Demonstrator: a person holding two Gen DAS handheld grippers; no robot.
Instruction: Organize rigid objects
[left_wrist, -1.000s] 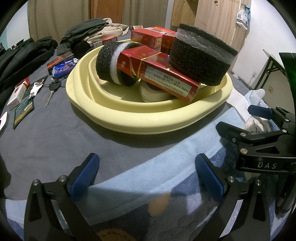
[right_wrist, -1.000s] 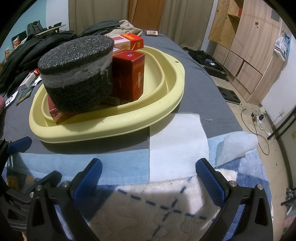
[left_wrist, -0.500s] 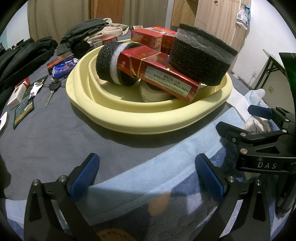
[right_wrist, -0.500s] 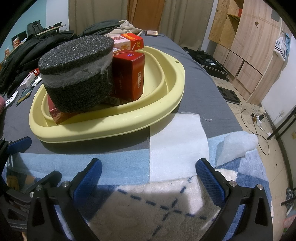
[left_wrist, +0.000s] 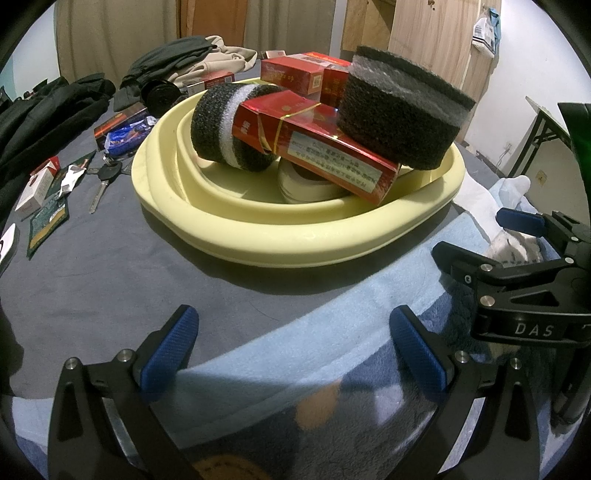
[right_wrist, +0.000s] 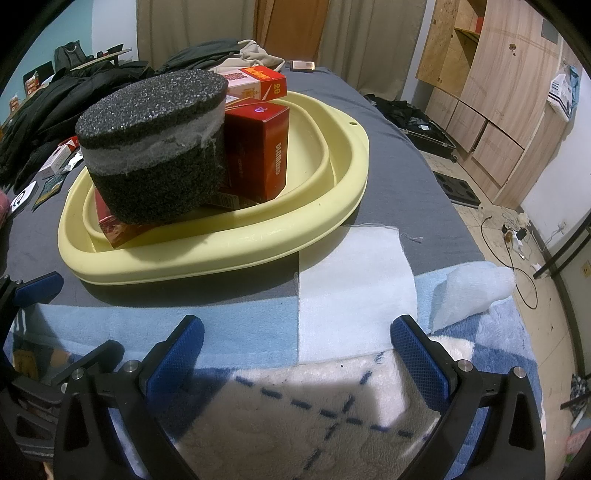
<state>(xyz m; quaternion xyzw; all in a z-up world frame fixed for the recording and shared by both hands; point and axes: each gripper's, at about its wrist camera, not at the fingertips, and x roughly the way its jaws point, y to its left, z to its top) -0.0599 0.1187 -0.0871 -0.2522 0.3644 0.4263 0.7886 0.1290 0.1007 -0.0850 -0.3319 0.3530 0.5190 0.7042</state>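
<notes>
A pale yellow basin (left_wrist: 295, 243) (right_wrist: 332, 218) sits on the grey bed. It holds a big dark foam disc (left_wrist: 399, 114) (right_wrist: 155, 147), a smaller foam roll (left_wrist: 225, 129), red cartons (left_wrist: 325, 155) (right_wrist: 258, 158) and a white tape roll (left_wrist: 310, 184). My left gripper (left_wrist: 291, 347) is open and empty, short of the basin's near rim. My right gripper (right_wrist: 295, 350) is open and empty over the towels, also short of the basin. It shows at the right in the left wrist view (left_wrist: 524, 258).
Blue and white towels (right_wrist: 354, 280) lie under both grippers. Left of the basin lie keys (left_wrist: 105, 181), a cigarette pack (left_wrist: 37, 188), small packets (left_wrist: 48, 221) and dark clothes (left_wrist: 48, 110). The bed edge and floor with cables (right_wrist: 517, 236) are to the right.
</notes>
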